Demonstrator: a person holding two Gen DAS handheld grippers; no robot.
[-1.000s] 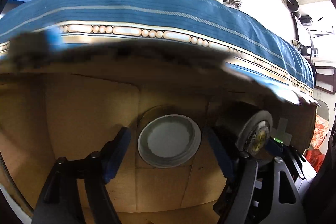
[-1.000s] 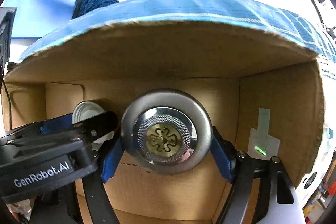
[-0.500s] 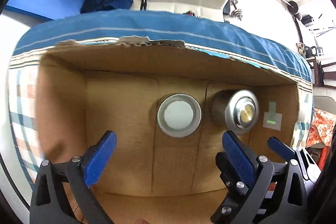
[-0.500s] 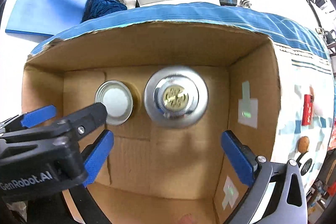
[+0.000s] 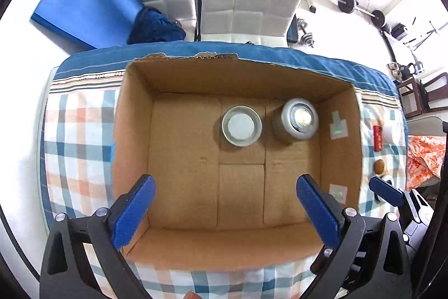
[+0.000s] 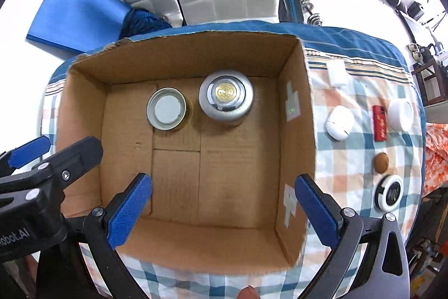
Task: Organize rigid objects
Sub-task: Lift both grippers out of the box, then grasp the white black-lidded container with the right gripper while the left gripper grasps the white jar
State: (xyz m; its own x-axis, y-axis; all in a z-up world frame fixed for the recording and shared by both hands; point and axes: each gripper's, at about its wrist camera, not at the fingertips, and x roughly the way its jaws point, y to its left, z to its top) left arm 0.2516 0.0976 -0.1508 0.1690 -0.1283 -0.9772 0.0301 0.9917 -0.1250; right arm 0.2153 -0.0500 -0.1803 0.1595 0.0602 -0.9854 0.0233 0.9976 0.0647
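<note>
Tins stood side by side near the far wall of the box (image 5: 134, 147), upright on its floor: a small tin (image 5: 242, 126) with a white centre in its lid, and to its right, just beside it, a larger silver tin (image 5: 299, 119) with a gold emblem on top. From the right wrist view the same pair showed, the small tin (image 6: 167, 108) on the left and the silver tin (image 6: 226, 98) closer to the box's right wall (image 6: 294, 147), with a narrow gap between them. The left gripper (image 5: 225, 209) hung above the near half of the box, its blue pads spread wide and holding nothing. The right gripper (image 6: 224, 208) also hung over the near half, its pads (image 6: 129, 210) likewise wide apart and empty, with the body of the left gripper visible at its left edge. The box sat on a checked cloth (image 6: 361, 159) with a blue border along the far edge. On the cloth right of the box lay a white rounded case (image 6: 339, 123), a red bar (image 6: 379, 123), a white tub (image 6: 401, 114), a brown round piece (image 6: 381, 162) and a black-and-white disc (image 6: 389, 193) toward the near right corner, all apart from one another. A small white block (image 6: 337, 73) lay near the far right corner of the box.
</note>
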